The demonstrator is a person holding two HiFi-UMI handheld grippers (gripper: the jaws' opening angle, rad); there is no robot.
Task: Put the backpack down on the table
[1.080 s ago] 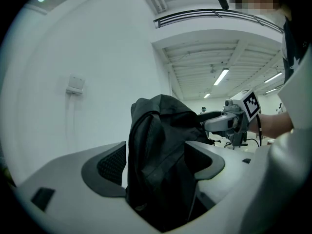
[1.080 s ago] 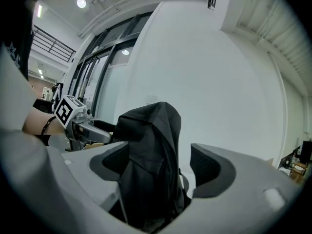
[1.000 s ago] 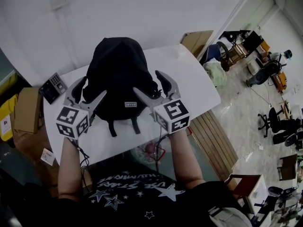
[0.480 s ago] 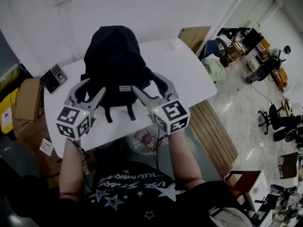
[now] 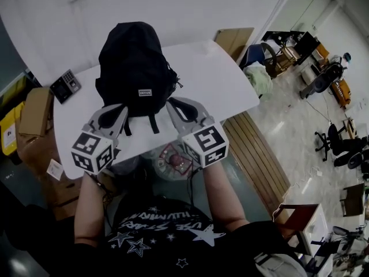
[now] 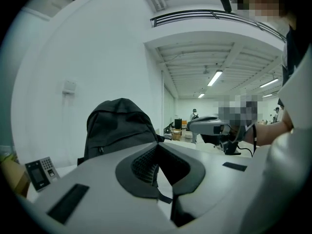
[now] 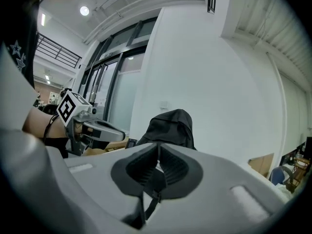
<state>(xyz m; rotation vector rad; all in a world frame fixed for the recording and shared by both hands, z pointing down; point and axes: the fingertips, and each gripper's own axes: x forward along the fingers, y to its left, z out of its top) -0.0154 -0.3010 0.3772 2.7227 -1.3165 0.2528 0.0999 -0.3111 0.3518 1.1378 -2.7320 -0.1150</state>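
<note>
Overhead, the head view shows the black backpack [image 5: 135,62] standing upright on the white table [image 5: 213,79]. It sits toward the far edge, where the table meets the wall [image 5: 173,7], and left of centre. Bare tabletop runs from its right side out to the far right corner. A narrower bare strip lies between its dangling straps [image 5: 153,122] and the near edge. The left gripper [image 5: 118,109] and right gripper [image 5: 173,103] hang over that near strip, one on either side of the straps and just beside the bag's foot. A keypad device [image 5: 64,86] sits at the table's left edge, with a cardboard box [image 5: 33,120] beyond it. Open floor lies past the right edge.

In the left gripper view, the left gripper [image 6: 157,148] is fully closed, its pads pressed together with nothing pinched between them. The backpack [image 6: 119,126] rises behind, clear of the tips. A dark strap shows through the gap beneath the pads.

In the right gripper view, the right gripper [image 7: 158,150] has its jaws closing, the pads all but met and nothing between them. The backpack [image 7: 170,126] stands beyond the tips, and the left gripper [image 7: 122,134] shows level to its left.
</note>
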